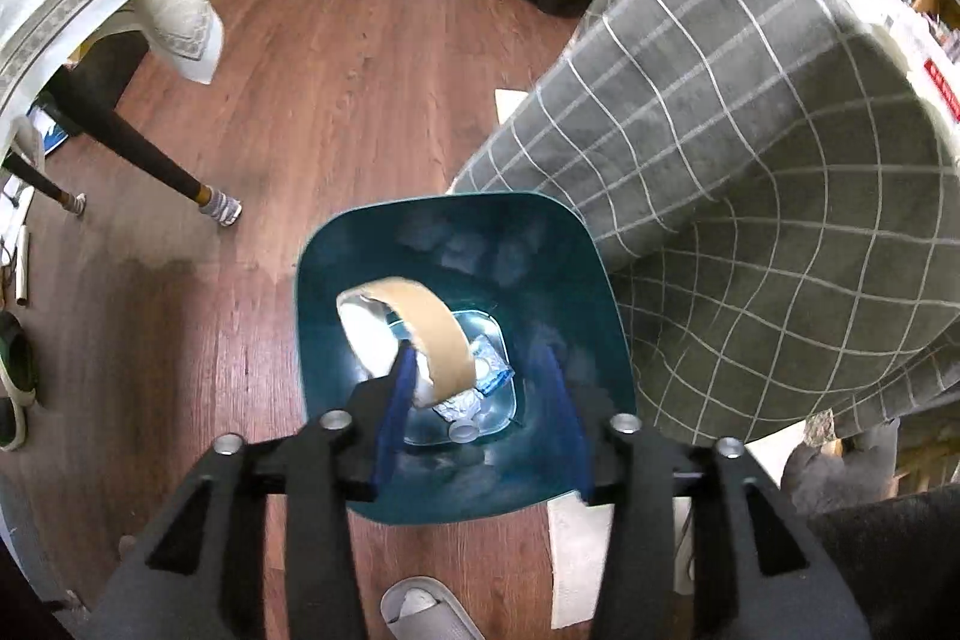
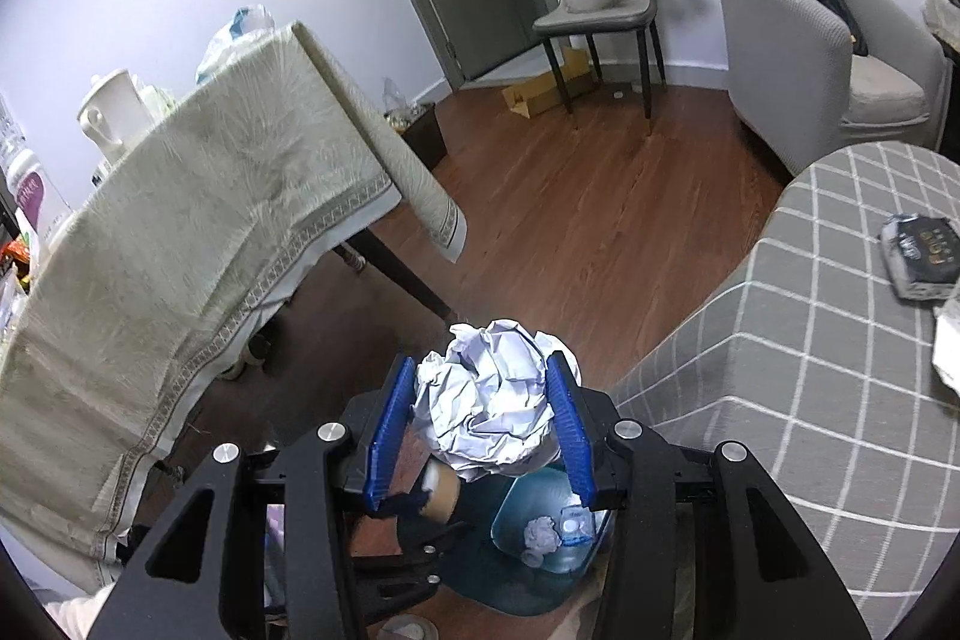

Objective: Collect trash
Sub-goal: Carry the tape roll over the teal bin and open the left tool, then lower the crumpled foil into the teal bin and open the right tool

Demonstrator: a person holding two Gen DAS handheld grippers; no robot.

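Note:
A teal trash bin [image 1: 360,244] stands on the wood floor beside the checked grey table. Crumpled foil, a blue wrapper and a bottle cap [image 1: 474,394] lie at its bottom. My left gripper [image 1: 480,370] hangs over the bin with its jaws wide apart. A cardboard tape roll [image 1: 432,334] sits against the left finger [image 1: 399,400], over the bin's mouth. My right gripper [image 2: 489,400] is shut on a white crumpled paper ball [image 2: 492,400], held above the bin [image 2: 540,532]; the tape roll [image 2: 441,496] also shows below it.
A grey checked tablecloth [image 1: 750,160] hangs to the right of the bin. A table with a cream cloth [image 2: 180,220] and dark legs stands to the left. A grey slipper [image 1: 420,610] lies near the bin. A black packet [image 2: 921,256] lies on the checked table.

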